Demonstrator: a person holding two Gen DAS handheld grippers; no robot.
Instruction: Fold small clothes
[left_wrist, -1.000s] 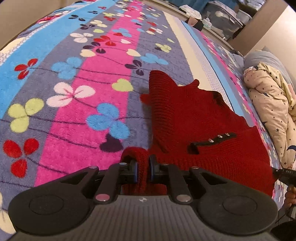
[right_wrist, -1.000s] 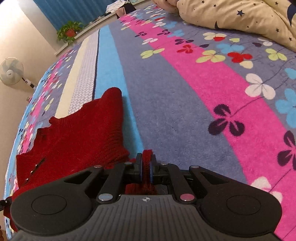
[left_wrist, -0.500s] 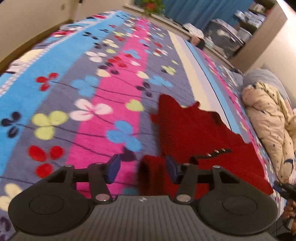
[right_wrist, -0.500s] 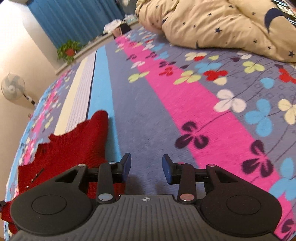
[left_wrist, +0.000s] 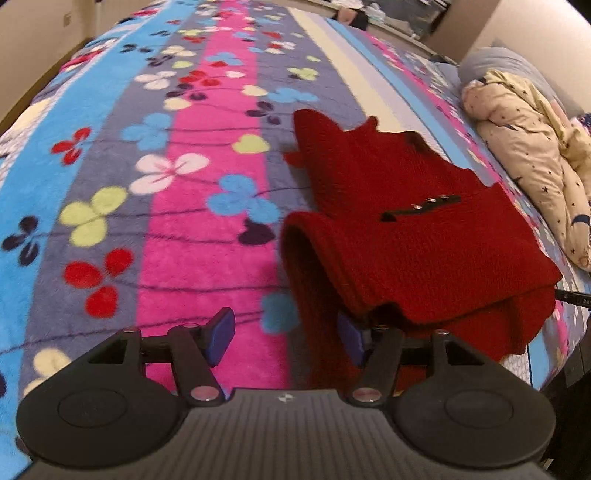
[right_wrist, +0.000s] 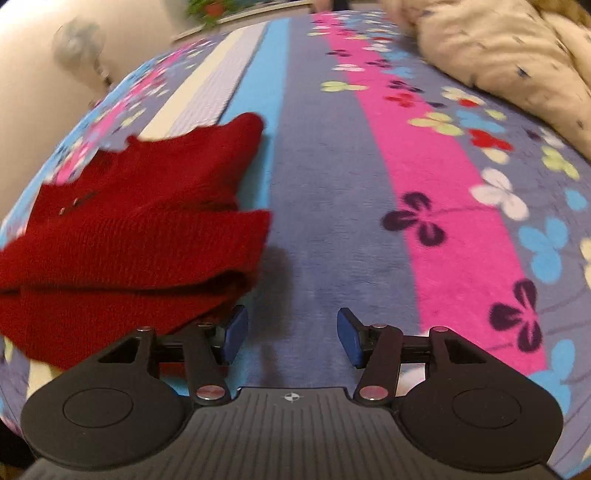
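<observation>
Now both grippers' fingers (left_wrist: 221, 336) (right_wrist: 349, 338) spread, red sweater (left_wrist: 424, 236) released, hem folded over.

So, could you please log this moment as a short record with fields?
garment: red knit sweater, lower part folded up over itself
surface: striped floral blanket
left tongs: open, fold edge between the fingers, not gripped
right tongs: open, beside the sweater's edge, holding nothing
bedding: star-print duvet at the right

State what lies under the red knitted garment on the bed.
Under the folded red knitted garment lies the flowered striped blanket, which shows all around it. The garment's own lower layer and the blanket beneath it are covered.
</observation>
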